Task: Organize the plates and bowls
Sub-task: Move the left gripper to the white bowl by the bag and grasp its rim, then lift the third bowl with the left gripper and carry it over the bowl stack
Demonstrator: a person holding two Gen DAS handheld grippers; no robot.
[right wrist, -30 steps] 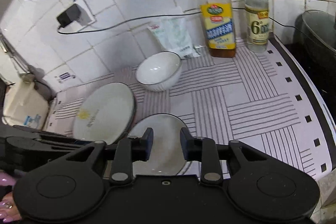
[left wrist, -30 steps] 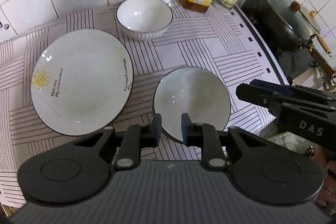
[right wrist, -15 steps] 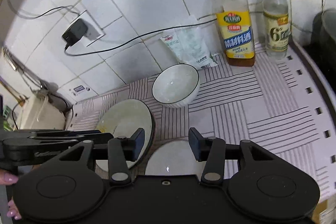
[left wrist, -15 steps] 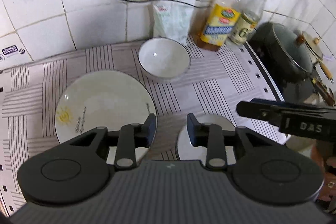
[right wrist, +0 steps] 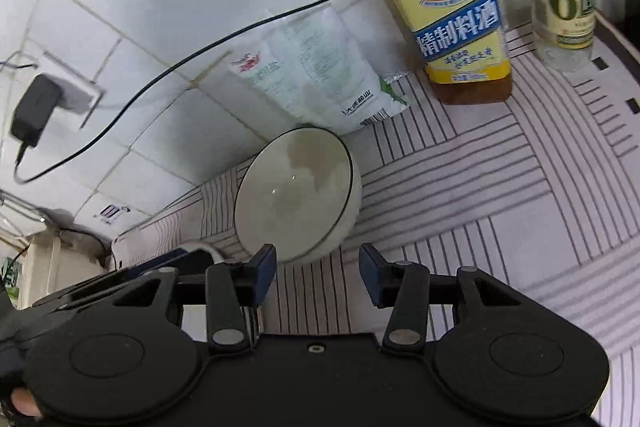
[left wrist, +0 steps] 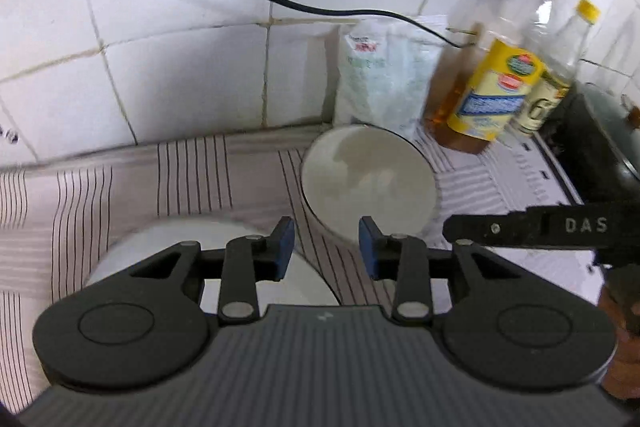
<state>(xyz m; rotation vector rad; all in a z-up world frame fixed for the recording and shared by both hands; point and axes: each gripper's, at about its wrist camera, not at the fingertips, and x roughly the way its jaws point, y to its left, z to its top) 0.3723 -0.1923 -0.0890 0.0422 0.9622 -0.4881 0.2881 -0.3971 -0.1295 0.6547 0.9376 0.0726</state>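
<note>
Both the left tongs (left wrist: 326, 247) and right tongs (right wrist: 318, 275) hang spread and empty just before the bowl (right wrist: 296, 195), which sits near the bottles (right wrist: 460, 27); a careless shove could tip them.

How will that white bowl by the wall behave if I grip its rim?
The bowl looks glazed ceramic, so probably rigid, slippery and chippable. Its deep round body may tilt from a one-sided rim grip. The open right gripper sits just short of it.
</note>
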